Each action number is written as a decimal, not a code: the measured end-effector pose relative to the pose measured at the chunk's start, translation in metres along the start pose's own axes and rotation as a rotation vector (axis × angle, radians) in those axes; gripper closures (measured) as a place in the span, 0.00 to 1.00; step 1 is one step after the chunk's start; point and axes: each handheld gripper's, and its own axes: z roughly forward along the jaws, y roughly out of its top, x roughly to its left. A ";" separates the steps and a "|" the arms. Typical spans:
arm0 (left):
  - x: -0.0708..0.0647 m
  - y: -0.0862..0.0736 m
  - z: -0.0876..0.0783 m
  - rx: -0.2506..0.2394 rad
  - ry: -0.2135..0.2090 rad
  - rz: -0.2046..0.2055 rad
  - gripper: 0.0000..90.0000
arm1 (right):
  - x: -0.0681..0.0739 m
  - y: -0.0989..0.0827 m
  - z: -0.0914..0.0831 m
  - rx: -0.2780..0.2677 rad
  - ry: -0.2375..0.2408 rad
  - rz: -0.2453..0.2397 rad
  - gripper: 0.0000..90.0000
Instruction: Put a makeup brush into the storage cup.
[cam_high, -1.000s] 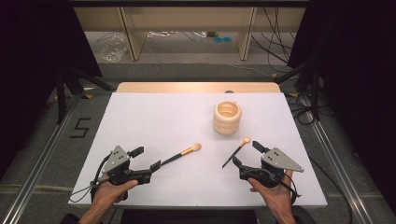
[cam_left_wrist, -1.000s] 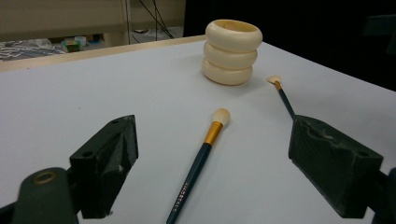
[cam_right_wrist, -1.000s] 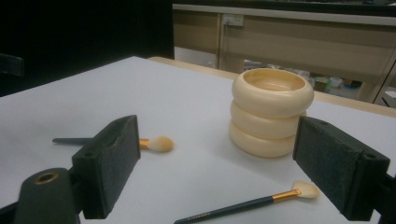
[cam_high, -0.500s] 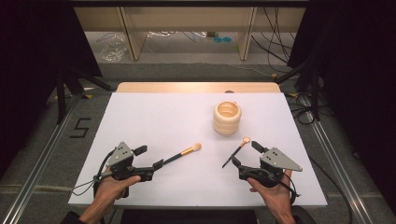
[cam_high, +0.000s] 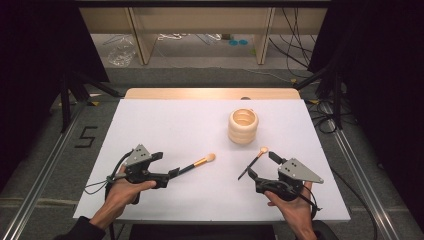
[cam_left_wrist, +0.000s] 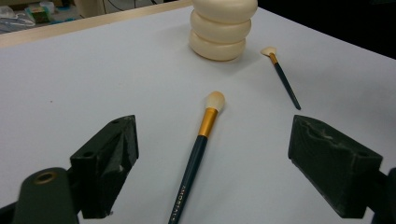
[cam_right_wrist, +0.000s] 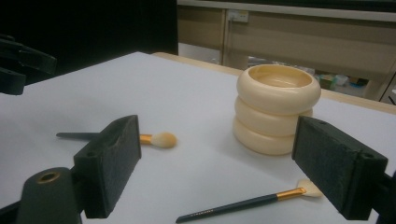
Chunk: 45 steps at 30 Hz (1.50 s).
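A cream ribbed cup (cam_high: 243, 126) stands upright right of the table's middle. A dark-handled round makeup brush (cam_high: 197, 164) lies in front of it to the left. My left gripper (cam_high: 167, 167) is open at the brush's handle end. In the left gripper view the brush (cam_left_wrist: 198, 149) lies on the table between the spread jaws. A thin fan brush (cam_high: 252, 162) lies to the right, and my right gripper (cam_high: 262, 165) is open around it. The right gripper view has the fan brush (cam_right_wrist: 247, 203) low between its jaws and the cup (cam_right_wrist: 275, 107) beyond.
The white tabletop (cam_high: 175, 120) has a wooden strip (cam_high: 210, 93) along its far edge. Shelving and cables stand on the floor behind. Metal rails (cam_high: 360, 175) run along both sides of the table. The left gripper (cam_right_wrist: 18, 60) is at the far left of the right gripper view.
My left gripper has shifted a little forward and to the right, closer over the round brush's handle. The right gripper, both brushes and the cup have stayed put.
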 end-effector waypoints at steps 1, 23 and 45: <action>0.001 0.001 0.001 0.004 0.000 0.002 0.18 | 0.000 0.000 0.000 0.001 0.000 0.001 0.19; 0.008 0.024 0.045 0.331 -0.049 0.181 0.26 | 0.003 -0.001 0.003 0.011 0.031 -0.011 0.20; 0.018 0.027 0.085 0.547 -0.090 0.240 0.38 | 0.005 -0.002 0.005 0.028 0.063 -0.057 0.23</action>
